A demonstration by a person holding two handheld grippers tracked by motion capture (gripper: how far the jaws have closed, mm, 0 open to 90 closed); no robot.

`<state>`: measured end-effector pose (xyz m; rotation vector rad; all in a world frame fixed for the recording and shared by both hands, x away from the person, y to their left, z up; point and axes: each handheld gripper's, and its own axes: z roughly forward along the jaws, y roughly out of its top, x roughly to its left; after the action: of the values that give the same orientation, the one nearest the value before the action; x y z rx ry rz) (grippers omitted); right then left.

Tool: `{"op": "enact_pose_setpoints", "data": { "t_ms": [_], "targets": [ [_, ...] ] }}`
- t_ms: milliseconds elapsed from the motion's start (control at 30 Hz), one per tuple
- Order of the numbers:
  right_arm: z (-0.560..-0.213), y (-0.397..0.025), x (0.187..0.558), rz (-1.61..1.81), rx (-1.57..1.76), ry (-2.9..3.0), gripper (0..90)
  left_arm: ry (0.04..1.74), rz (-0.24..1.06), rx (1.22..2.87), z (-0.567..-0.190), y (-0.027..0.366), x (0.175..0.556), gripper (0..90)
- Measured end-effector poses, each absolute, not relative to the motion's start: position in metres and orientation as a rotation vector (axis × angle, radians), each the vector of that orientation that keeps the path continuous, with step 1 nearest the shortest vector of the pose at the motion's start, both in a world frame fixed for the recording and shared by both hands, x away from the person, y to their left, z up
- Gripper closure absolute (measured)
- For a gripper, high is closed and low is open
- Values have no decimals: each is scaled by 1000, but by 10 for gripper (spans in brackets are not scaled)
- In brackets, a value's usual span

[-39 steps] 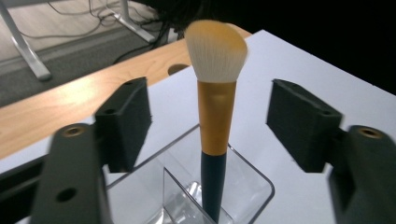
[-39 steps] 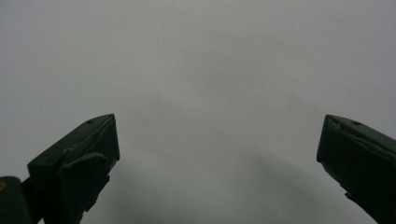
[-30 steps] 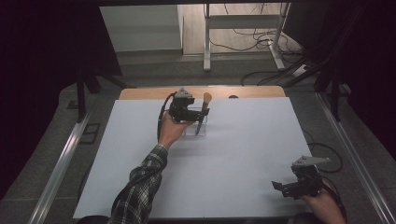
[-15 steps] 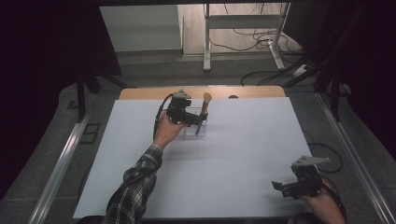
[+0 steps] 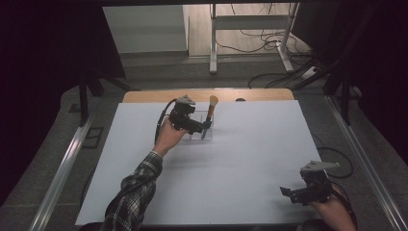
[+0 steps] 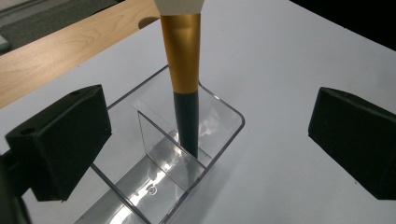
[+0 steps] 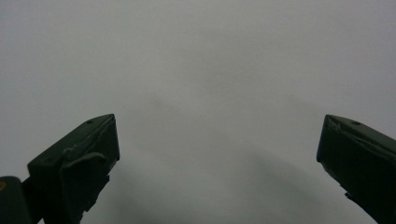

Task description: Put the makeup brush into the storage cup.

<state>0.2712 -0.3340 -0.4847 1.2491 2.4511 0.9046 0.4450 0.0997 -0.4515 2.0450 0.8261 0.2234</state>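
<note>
The left tool point(image 6: 205, 140) hangs wide open at the upper middle of the high view, its jaws apart from the brush point(image 6: 186, 79), which stands handle-down in the end compartment of the clear organizer point(image 6: 223, 140). So the placing looks done, though the brush may be leaning. The right tool point(image 5: 294, 193) rests wide and empty at the lower right of the white surface point(image 5: 250, 144).

Brush point(image 5: 210, 109) upright in clear organizer point(image 5: 196, 131) (far table point(image 5: 250, 144) side).

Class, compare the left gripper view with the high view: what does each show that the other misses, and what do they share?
Left gripper view alone: the clear organizer's inner dividers, and the brush's dark handle standing in the end compartment. High view alone: the person's sleeve, the right gripper near the table's front edge, the floor cables. Both share: brush, organizer, white table, and the left gripper with jaws apart.
</note>
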Motion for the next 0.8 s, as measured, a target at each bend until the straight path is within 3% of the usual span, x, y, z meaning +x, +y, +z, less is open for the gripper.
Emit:
{"op": "enact_pose_setpoints", "data": {
  "t_ms": [800],
  "targets": [
    [-484,-333,271,906,1245,2453,0,817,220,2103,-453,109,430,0]
  ]
}}
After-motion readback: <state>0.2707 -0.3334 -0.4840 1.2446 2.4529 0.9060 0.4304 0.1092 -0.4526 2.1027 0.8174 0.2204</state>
